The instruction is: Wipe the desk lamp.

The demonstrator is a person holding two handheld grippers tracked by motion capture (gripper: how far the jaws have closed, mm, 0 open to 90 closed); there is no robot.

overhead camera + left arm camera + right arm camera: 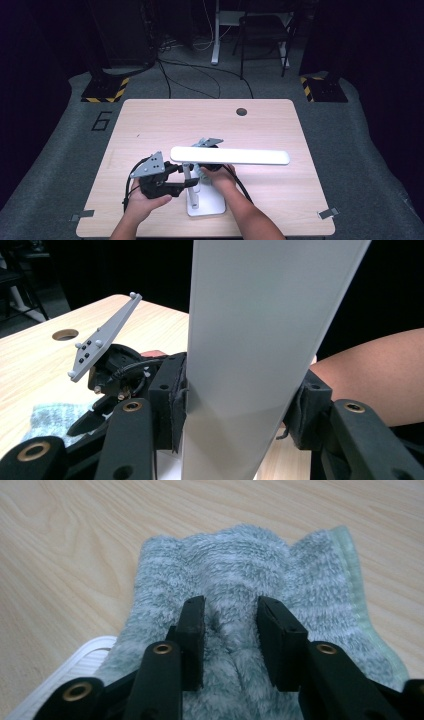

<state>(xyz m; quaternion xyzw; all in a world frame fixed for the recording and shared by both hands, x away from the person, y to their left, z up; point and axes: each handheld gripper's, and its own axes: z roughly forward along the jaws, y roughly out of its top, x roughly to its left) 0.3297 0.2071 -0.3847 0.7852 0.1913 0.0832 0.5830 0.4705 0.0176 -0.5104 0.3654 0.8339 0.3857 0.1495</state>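
Where high view hides it | right gripper (230, 630) pinches cloth (250, 565)

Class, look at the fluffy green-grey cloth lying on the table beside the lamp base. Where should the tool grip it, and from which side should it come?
Grip the puckered fold near the middle of the cloth, coming from above with the jaws astride it. The cloth lies soft and spread on the table, so its flat edges probably give little to pinch. The raised fold sits between the jaws of the right tool.
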